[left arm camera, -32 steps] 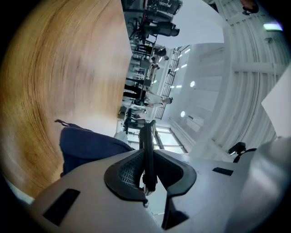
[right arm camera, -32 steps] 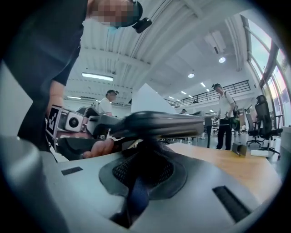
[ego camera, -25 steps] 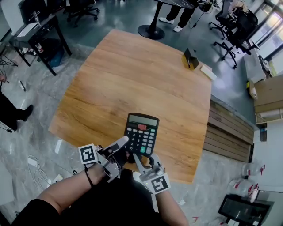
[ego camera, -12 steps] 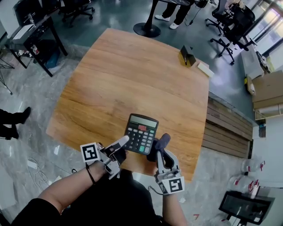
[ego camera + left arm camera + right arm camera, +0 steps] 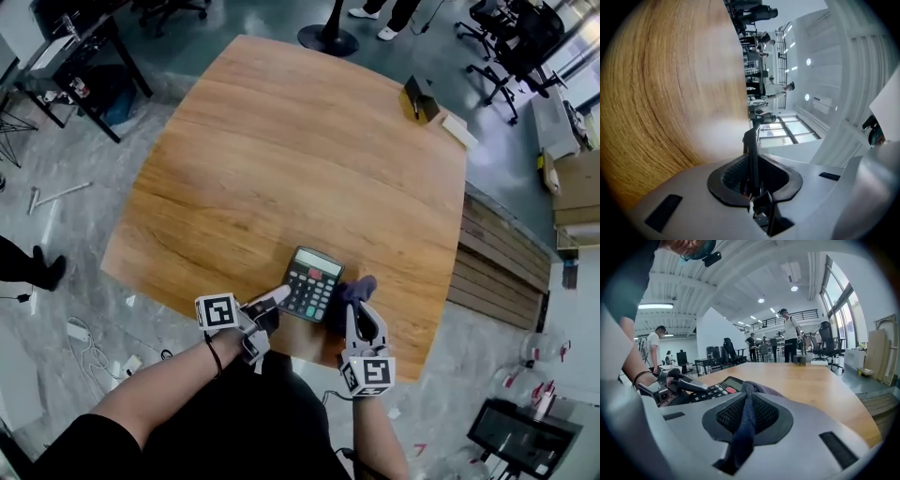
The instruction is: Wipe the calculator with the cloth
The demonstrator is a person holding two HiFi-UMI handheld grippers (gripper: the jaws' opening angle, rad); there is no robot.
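Observation:
A black calculator (image 5: pixel 312 281) with a red key is at the near edge of the wooden table (image 5: pixel 281 159). My left gripper (image 5: pixel 272 310) is shut on its near left edge. In the left gripper view the calculator (image 5: pixel 751 147) shows edge-on as a thin dark slab between the pads. My right gripper (image 5: pixel 357 306) is just right of the calculator, shut on a dark blue cloth (image 5: pixel 355 290). In the right gripper view the cloth (image 5: pixel 746 414) bunches out of the jaws, beside the calculator (image 5: pixel 718 387). I cannot tell whether the calculator rests on the table.
A small dark and yellow box (image 5: pixel 422 99) and a white block (image 5: pixel 459 131) sit at the table's far right corner. Office chairs (image 5: pixel 511 37) stand beyond it. A slatted wooden bench (image 5: pixel 497 267) lies right of the table, and a dark desk (image 5: pixel 66 52) stands far left.
Both grippers and the calculator have come down toward the table's near edge. My right gripper swung from below the calculator to its right side, bringing the cloth up beside it.

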